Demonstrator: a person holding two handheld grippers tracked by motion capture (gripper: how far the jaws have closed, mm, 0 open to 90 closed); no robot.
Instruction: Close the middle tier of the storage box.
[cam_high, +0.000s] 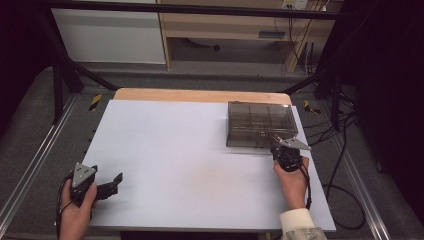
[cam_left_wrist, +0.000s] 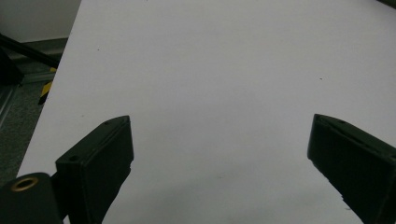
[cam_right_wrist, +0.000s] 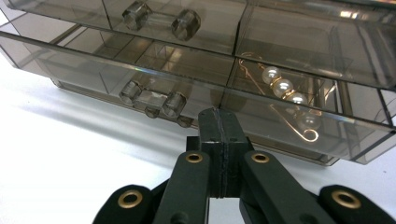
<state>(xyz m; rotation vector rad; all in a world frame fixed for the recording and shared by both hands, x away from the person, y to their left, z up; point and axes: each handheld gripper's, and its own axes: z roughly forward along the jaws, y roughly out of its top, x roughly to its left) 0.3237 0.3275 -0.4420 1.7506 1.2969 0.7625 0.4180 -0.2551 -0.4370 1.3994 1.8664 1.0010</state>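
Nearest, two hand-held grippers, one per hand. Left gripper (cam_high: 107, 186): rests at the near left edge of the white table (cam_high: 175, 165), jaws spread wide with nothing between them, well apart from the work; probably parked in reserve. Right gripper (cam_right_wrist: 219, 128): jaws pressed flat together, holding nothing, tips pointed at the front of the smoked plastic drawer box (cam_high: 260, 125), between the lower left and lower right drawers; judged to be lined up for a push or a hook at a drawer front.

Farther, one drawer box, at the far right of the table, drawers facing the person. Drawer handles seen: two clear bar handles (cam_right_wrist: 152, 100), one on the upper left drawer and one on the lower left. Contents seen: one gold-wire pin with four pearls (cam_right_wrist: 285, 95), lying in the lower right drawer, behind its closed front.
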